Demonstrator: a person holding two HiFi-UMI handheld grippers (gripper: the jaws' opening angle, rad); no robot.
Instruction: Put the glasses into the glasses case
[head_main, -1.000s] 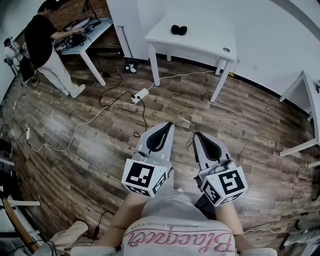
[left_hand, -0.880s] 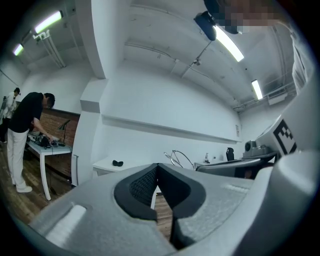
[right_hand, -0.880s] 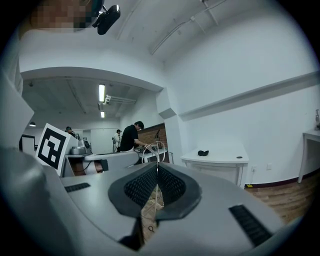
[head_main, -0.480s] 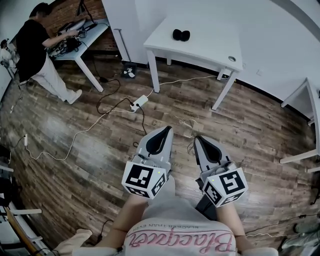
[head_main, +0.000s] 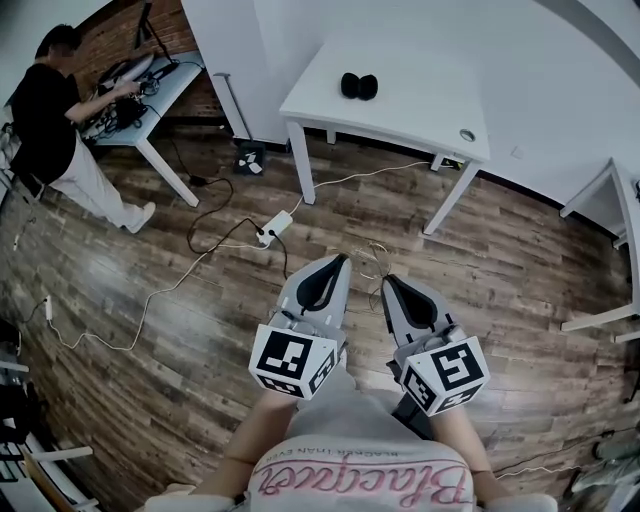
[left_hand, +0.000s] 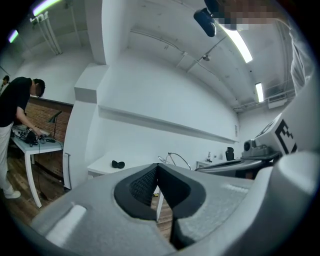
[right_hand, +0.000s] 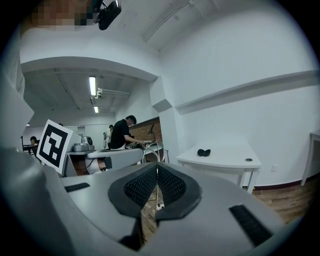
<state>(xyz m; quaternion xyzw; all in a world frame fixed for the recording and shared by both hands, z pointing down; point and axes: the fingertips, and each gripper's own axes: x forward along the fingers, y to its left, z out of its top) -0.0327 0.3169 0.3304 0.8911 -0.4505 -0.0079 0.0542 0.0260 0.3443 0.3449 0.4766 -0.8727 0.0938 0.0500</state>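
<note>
A small black two-lobed object (head_main: 358, 86) lies on the white table (head_main: 420, 105) ahead. It is too far off to tell whether it is the case or the glasses. It also shows as a dark speck (left_hand: 118, 164) in the left gripper view and as a dark speck (right_hand: 203, 152) in the right gripper view. My left gripper (head_main: 340, 259) and right gripper (head_main: 385, 281) are held side by side over the wooden floor, well short of the table. Both are shut with nothing between the jaws, as each gripper's own view shows for the left gripper (left_hand: 157, 166) and the right gripper (right_hand: 157, 165).
A power strip (head_main: 277, 223) and trailing cables lie on the floor between me and the table. A person (head_main: 50, 120) works at another table (head_main: 165, 85) at the far left. A third white table's edge (head_main: 622, 195) shows at the right.
The white table and the black object have drawn nearer and more central in the head view. Both grippers keep the same pose, shut and empty.
</note>
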